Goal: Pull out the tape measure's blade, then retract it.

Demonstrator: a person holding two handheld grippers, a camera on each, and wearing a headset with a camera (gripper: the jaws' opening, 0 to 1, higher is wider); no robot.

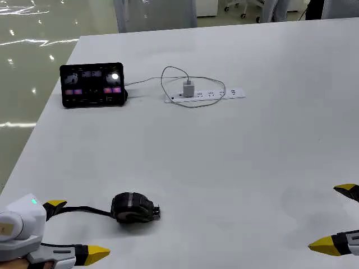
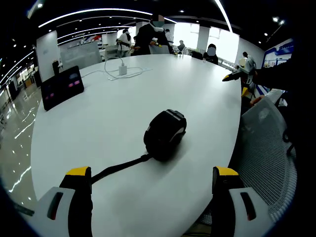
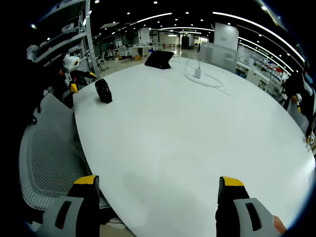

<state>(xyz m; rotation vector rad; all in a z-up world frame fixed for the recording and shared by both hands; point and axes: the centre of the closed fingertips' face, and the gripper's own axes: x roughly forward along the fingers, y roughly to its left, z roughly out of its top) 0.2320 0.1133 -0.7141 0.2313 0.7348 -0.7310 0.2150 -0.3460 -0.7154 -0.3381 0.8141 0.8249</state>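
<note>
Left tool [image 1: 76, 230] nearest, at lower left of head view: yellow-tipped jaws spread wide, gripping nothing. Same in left gripper view [image 2: 152, 173], both jaw tips apart with bare white counter [image 1: 224, 157] between them.

Thin black strap [image 1: 84, 210] lying flat on counter, running from beside upper jaw tip rightward to the case; contact with the jaw not resolvable. In left gripper view, strap [image 2: 118, 168] ending close to left-hand jaw tip.

Black, rounded tape measure [image 1: 133, 207] resting on counter near front edge, just right of left tool and outside its jaws. Centred ahead of jaws in left gripper view [image 2: 165, 134]; small and far left in right gripper view [image 3: 103, 91].

Right tool [image 1: 335, 217] at lower right edge of head view, well apart from tape measure: jaws wide open, empty. Confirmed in right gripper view [image 3: 158, 180], only counter surface between tips.

Far side of counter, left to right: black tablet with lit screen [image 1: 92, 85] propped upright; looped white cable [image 1: 168, 84]; white charger block [image 1: 188, 89] plugged into flat white power strip [image 1: 208, 94].
</note>
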